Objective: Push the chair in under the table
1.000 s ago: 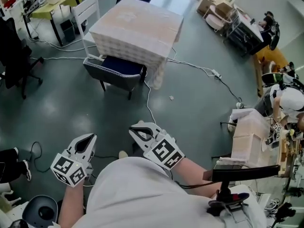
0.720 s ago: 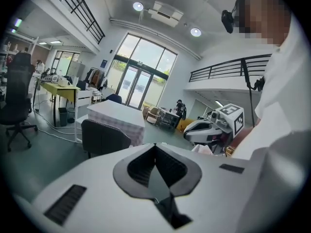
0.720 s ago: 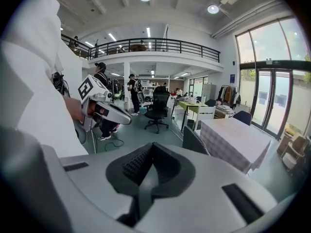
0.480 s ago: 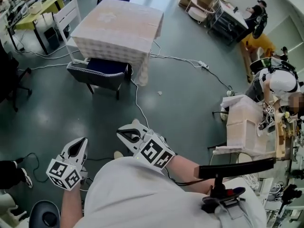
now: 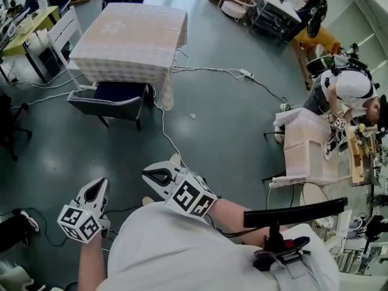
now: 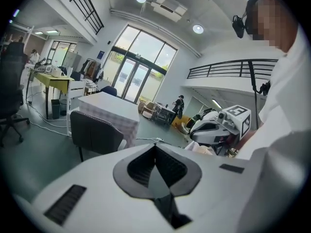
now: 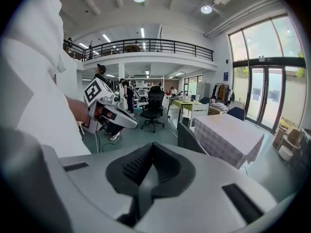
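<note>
A dark padded chair [image 5: 109,99] stands at the near side of a square table [image 5: 127,32] draped in a pale checked cloth, its seat partly beneath the top and its back sticking out. Both are far from me, across open floor. My left gripper [image 5: 100,183] and right gripper [image 5: 148,174] are held close to my body, both shut and empty, pointing toward the table. The left gripper view shows the chair [image 6: 95,135], the table [image 6: 109,110] and the right gripper [image 6: 214,127]. The right gripper view shows the table [image 7: 228,135] with the chair [image 7: 192,137] beside it.
A white cable [image 5: 173,141] snakes across the grey floor from the table toward me. A white chair [image 5: 66,32] and a yellow desk [image 5: 24,26] stand left of the table. Cloth-covered boxes [image 5: 306,153] and a crouching person [image 5: 345,86] are at the right.
The table and chair have slid left and slightly up in the head view as I moved. Both grippers shifted a little left and stayed shut.
</note>
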`<state>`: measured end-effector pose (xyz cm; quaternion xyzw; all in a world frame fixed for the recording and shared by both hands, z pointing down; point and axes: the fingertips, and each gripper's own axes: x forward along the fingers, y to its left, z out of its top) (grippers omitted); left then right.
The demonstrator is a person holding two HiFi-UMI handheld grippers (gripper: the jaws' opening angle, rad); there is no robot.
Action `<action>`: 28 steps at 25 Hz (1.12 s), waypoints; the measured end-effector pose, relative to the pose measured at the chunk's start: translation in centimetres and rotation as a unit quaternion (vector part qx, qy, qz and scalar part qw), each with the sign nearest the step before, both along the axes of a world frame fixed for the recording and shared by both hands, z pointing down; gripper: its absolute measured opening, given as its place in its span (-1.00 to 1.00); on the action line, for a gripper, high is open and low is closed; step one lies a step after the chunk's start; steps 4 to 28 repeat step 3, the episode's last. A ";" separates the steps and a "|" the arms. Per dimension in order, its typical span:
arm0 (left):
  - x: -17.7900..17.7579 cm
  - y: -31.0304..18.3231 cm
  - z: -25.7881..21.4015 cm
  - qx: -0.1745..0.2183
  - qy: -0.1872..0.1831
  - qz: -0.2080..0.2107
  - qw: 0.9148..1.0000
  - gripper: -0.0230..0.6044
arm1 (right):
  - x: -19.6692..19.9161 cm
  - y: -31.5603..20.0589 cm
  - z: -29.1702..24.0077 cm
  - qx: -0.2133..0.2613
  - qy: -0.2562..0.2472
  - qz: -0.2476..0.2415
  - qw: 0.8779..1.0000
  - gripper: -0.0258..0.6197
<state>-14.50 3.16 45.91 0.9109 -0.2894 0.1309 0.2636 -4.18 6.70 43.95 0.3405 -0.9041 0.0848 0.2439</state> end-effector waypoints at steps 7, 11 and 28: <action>1.5 -1.2 0.4 -0.008 -0.006 -0.004 1.000 -0.90 | 1.6 -0.6 -0.1 -0.001 -0.001 0.002 1.000 -0.88; 1.5 -1.2 0.4 -0.008 -0.006 -0.004 1.000 -0.90 | 1.6 -0.6 -0.1 -0.001 -0.001 0.002 1.000 -0.88; 1.5 -1.2 0.4 -0.008 -0.006 -0.004 1.000 -0.90 | 1.6 -0.6 -0.1 -0.001 -0.001 0.002 1.000 -0.88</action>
